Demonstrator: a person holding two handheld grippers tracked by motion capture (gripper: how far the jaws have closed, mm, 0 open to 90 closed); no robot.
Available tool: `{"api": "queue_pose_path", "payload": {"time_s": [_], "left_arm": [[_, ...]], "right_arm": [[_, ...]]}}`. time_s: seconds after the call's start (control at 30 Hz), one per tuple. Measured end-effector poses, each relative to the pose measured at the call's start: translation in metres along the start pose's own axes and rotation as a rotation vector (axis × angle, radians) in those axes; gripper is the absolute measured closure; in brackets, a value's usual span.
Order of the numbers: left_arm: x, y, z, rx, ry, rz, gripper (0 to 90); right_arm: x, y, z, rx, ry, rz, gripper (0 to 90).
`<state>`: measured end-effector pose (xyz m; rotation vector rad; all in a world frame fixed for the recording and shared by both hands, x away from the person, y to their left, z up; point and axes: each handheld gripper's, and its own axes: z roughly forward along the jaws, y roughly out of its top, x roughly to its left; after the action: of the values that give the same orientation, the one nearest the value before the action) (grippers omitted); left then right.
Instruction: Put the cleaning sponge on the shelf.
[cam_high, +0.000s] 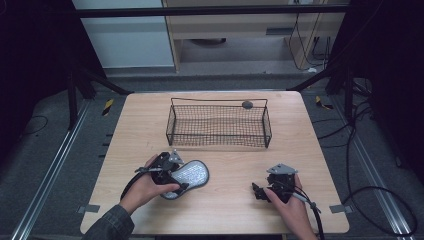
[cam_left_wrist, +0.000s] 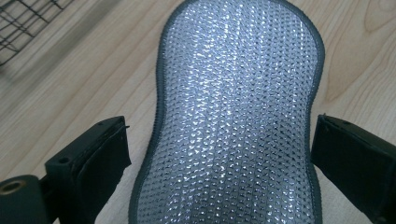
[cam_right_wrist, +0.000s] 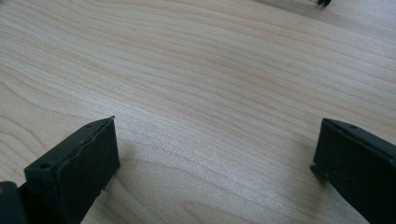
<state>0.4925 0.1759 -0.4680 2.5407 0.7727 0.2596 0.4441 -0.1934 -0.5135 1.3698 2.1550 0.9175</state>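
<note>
Straddling the silver scrub pad (cam_left_wrist: 238, 116) now, left gripper (cam_high: 172, 175) has its jaws spread apart either side of the pad's narrow waist, not squeezing yet. Pad lies flat on the table (cam_high: 230, 205), front-left, well short of the wire basket (cam_high: 218, 125). Good line-up imo: pinch across the waist, low, so the soft edge doesn't fold or slip out. Then lift clear of the basket's near wall before going over it. Right gripper (cam_high: 260, 191) sits over bare wood, jaws wide apart, nothing between them.
</note>
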Motion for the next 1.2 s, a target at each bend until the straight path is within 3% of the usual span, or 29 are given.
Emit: {"api": "queue_pose_path", "payload": {"time_s": [0.07,0.47,0.63,0.87,1.2], "left_arm": [[0.000,0.001,0.003,0.019,0.003,0.018,3.7],[-0.002,0.002,0.014,0.038,-0.026,0.026,2.2],[0.001,0.002,0.022,0.064,-0.037,0.016,0.0],[0.003,0.006,0.026,0.053,-0.034,0.003,0.0],[0.001,0.009,0.022,0.072,-0.027,0.037,7.7]], "right_arm": [[0.000,0.000,0.000,0.000,0.000,0.000,0.4],[0.000,0.000,0.000,0.000,0.001,-0.001,0.4],[0.000,0.000,0.000,0.000,0.002,-0.002,0.4],[0.000,0.000,0.000,0.000,0.003,-0.002,0.4],[0.000,0.000,0.000,0.000,0.004,-0.002,0.4]]}}
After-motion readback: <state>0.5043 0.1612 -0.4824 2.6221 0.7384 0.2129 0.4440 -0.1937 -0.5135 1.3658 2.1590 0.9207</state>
